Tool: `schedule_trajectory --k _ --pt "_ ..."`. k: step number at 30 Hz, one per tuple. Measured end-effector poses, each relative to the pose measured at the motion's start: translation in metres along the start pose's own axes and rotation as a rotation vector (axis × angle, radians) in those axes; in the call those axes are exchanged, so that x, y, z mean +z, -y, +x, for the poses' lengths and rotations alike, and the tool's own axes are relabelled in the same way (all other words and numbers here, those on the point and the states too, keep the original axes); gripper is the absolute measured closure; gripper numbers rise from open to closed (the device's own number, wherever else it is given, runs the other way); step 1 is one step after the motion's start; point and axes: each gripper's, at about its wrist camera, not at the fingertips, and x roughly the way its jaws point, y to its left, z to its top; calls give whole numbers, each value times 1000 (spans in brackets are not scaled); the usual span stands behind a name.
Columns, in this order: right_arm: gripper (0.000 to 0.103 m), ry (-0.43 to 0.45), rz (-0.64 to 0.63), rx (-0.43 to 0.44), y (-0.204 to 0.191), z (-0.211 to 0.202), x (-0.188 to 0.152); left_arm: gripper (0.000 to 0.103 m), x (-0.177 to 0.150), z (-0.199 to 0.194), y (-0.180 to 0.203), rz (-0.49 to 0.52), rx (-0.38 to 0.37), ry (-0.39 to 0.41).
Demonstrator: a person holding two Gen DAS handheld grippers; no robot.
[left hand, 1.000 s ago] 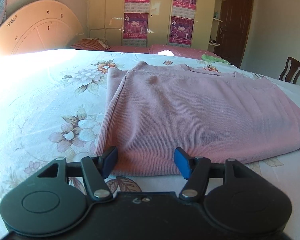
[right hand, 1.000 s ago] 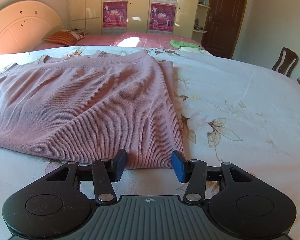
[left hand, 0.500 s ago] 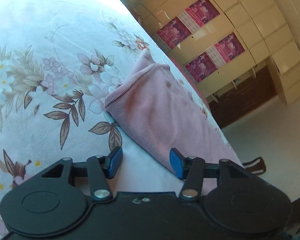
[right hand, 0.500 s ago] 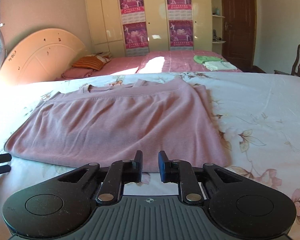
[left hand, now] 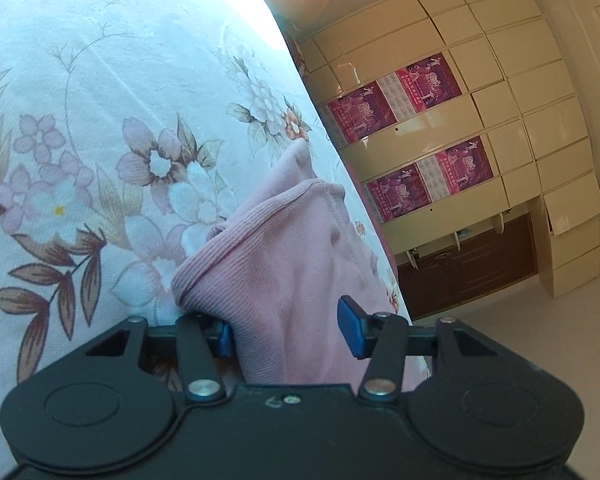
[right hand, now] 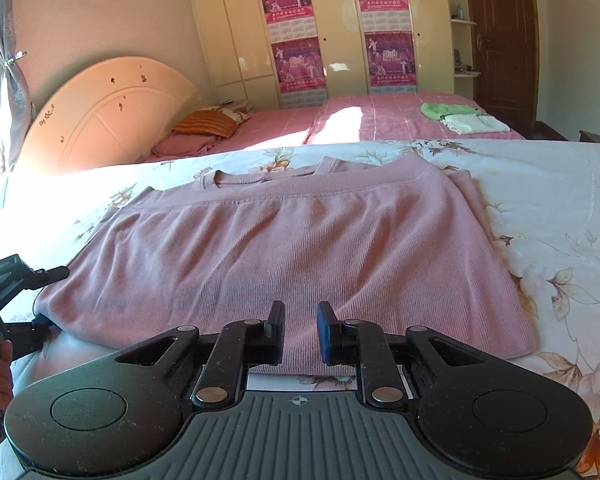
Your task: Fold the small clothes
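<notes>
A pink knit sweater (right hand: 300, 240) lies folded flat on the floral bedsheet (right hand: 560, 208). My left gripper (left hand: 286, 330) is rolled on its side and open, with the sweater's left corner (left hand: 284, 280) between its fingers. In the right wrist view the left gripper (right hand: 40, 300) sits at that left corner. My right gripper (right hand: 300, 330) is nearly closed with a narrow gap, low over the sweater's near edge at the middle. I cannot tell if it pinches cloth.
A second bed with a pink cover (right hand: 380, 120) stands behind, with folded green and white clothes (right hand: 460, 118) and pillows (right hand: 208, 124). A headboard (right hand: 100, 120) leans at the left. A wardrobe (right hand: 340, 28) and a brown door (right hand: 500, 40) are at the back.
My left gripper rolled sideways and moved in onto the sweater's left corner, which now sits between its fingers. My right gripper shifted left to the near edge's middle and narrowed its fingers.
</notes>
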Motion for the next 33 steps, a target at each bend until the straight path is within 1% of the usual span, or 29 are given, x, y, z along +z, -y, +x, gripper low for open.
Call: schedule_trajectory --k 6,7,9,10,11,12,14,15,16,18,20,21,23,24,25,26,27,31,33 --pt "85 -9 -7 14 -3 11 2 60 0 11 5 -1 21 24" --pt "85 -12 -5 16 -4 13 2 63 0 12 6 -3 30 26" --pt "85 -16 3 22 -4 16 3 72 0 13 5 -6 55 27" --pt "85 -18 4 25 -4 18 4 83 1 15 2 -14 64 25" --pt "85 -17 3 25 -6 21 7 88 1 15 -3 -29 67 22" --pt "85 -15 3 26 -8 26 10 89 1 13 -8 -41 51 21" --pt "85 -11 14 43 -12 36 18 92 1 12 -10 -18 26 13" --pt "85 -10 18 50 -15 43 23 92 1 11 -10 -7 19 11" --pt "85 -9 17 56 -19 50 27 93 2 9 -13 -17 4 12" --pt "85 -9 8 72 -29 65 37 93 3 -2 -14 -49 -46 47" --pt "85 -8 -12 87 -38 74 41 93 2 -8 -12 -36 -87 67" --pt "85 -11 -31 98 -44 81 43 93 2 -8 -13 -39 -89 66" --pt "85 -30 -65 102 -52 94 42 93 0 -2 -22 -59 -64 49" --pt "85 -65 -95 81 -57 107 38 93 0 0 -27 -74 -72 42" --pt "85 -102 -112 60 -58 116 35 90 0 0 -28 -74 -89 43" --pt "85 -108 -121 61 -56 123 30 89 2 0 -29 -76 -94 38" --pt "85 -95 -131 64 -55 123 28 89 3 1 -29 -77 -92 33" --pt "85 -89 -153 58 -56 124 23 88 9 7 -25 -83 -73 23" --pt "85 -82 -174 51 -59 124 23 92 10 9 -23 -79 -74 15"
